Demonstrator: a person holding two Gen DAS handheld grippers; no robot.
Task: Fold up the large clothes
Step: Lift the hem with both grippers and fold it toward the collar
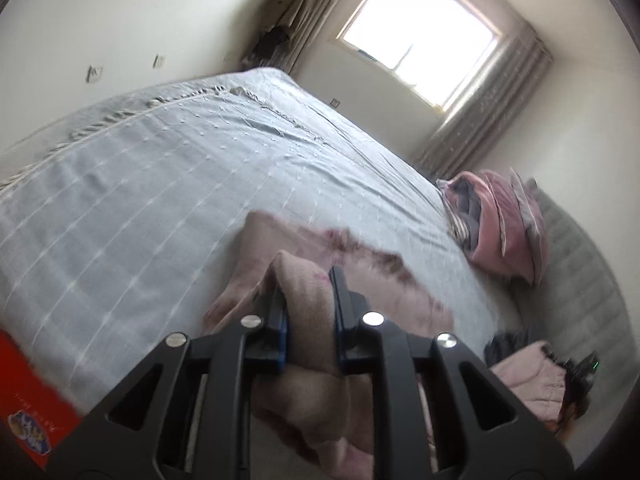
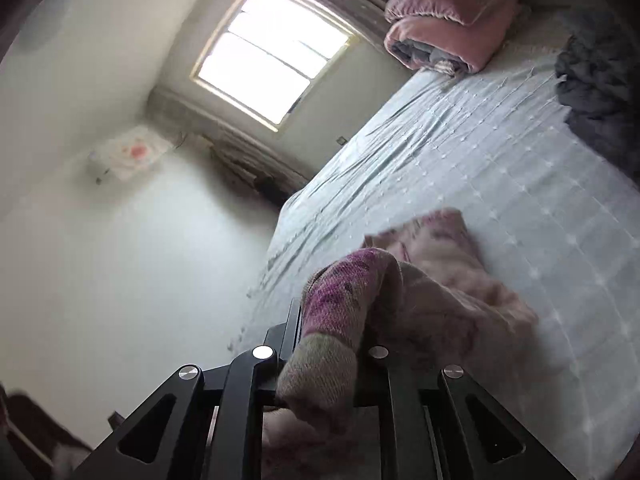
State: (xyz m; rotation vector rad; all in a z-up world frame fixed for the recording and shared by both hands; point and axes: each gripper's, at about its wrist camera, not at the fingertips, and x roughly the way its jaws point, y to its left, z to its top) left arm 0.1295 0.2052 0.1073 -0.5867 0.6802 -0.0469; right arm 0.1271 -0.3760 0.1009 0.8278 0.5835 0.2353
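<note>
A pale pink knitted garment with purple pattern (image 1: 356, 264) lies partly on the light blue bedspread (image 1: 160, 184). My left gripper (image 1: 308, 280) is shut on a thick fold of it, which bulges between the blue-padded fingers. My right gripper (image 2: 340, 312) is shut on another part of the same garment (image 2: 440, 280), a purple-patterned cuff or hem with a pale ribbed end. Its fingertips are mostly hidden by the cloth. Both views are tilted and blurred.
A folded pink and grey quilt (image 1: 500, 224) lies at the head of the bed, also in the right wrist view (image 2: 448, 20). A dark grey garment (image 2: 600, 92) lies on the bed. A red box (image 1: 28, 392) is at lower left. A bright window (image 1: 420, 40) faces me.
</note>
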